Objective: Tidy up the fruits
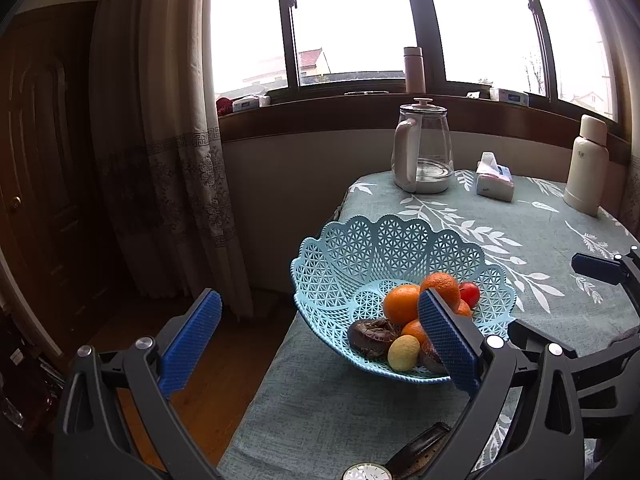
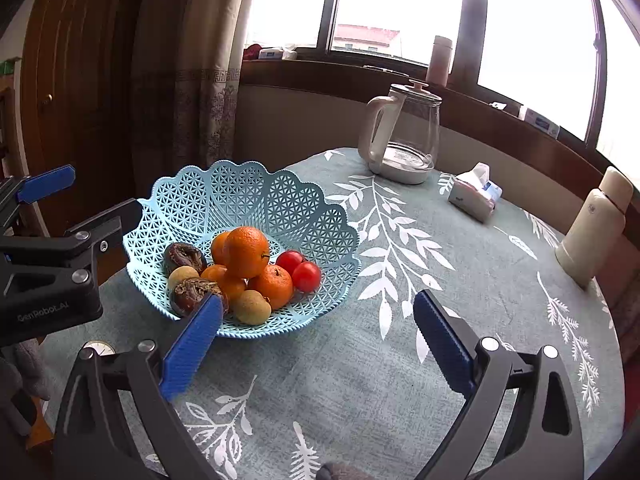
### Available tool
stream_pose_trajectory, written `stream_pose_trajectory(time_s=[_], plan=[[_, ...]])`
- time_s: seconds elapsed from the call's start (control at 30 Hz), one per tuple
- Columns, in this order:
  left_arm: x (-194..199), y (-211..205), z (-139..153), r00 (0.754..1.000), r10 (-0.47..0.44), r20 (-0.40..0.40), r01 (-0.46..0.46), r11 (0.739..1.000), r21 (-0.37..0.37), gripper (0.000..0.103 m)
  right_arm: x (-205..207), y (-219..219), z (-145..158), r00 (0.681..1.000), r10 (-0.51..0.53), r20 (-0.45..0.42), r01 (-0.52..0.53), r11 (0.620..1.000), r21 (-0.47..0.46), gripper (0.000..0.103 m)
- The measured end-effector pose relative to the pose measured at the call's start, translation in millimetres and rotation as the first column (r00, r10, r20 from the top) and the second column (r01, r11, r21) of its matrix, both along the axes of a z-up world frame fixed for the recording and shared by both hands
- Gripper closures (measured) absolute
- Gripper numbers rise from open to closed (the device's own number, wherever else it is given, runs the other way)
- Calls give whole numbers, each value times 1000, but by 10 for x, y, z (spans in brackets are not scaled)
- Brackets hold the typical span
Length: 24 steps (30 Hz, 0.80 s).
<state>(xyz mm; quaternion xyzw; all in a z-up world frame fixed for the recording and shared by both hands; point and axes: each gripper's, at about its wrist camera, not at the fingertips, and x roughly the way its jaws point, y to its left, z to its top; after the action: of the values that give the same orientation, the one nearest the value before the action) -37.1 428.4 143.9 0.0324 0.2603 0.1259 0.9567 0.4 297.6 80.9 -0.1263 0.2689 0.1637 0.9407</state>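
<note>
Left gripper (image 1: 320, 334) spread wide, empty, hovering at the table's left edge beside the light-blue lattice plastic basket (image 2: 256, 188). Basket holds oranges (image 2: 246, 252), two red tomatoes (image 2: 306, 276), dark wrinkled fruits and small tan ones. Right gripper (image 2: 318, 336) likewise wide, empty, above the teal leaf-print tablecloth (image 2: 440, 280). Glass kettle (image 2: 404, 136) well behind.

Basket (image 2: 248, 188): pale blue lattice, upright, near table edge.
Contents: oranges (image 2: 246, 252), tomatoes (image 2: 306, 276), possibly longans (image 2: 252, 307), piled together.
</note>
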Motion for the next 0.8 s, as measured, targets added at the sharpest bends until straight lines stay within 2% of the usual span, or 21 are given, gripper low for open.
stream_pose_trajectory(time_s=[0.27, 0.8], plan=[[-15, -64, -26, 1000, 2, -8, -1, 998, 60, 3, -31, -1, 8, 1000, -9, 16, 9, 1000, -17, 6], [24, -162, -99, 999, -23, -40, 28, 994, 109, 3, -67, 35, 2, 999, -12, 39, 14, 999, -52, 5]])
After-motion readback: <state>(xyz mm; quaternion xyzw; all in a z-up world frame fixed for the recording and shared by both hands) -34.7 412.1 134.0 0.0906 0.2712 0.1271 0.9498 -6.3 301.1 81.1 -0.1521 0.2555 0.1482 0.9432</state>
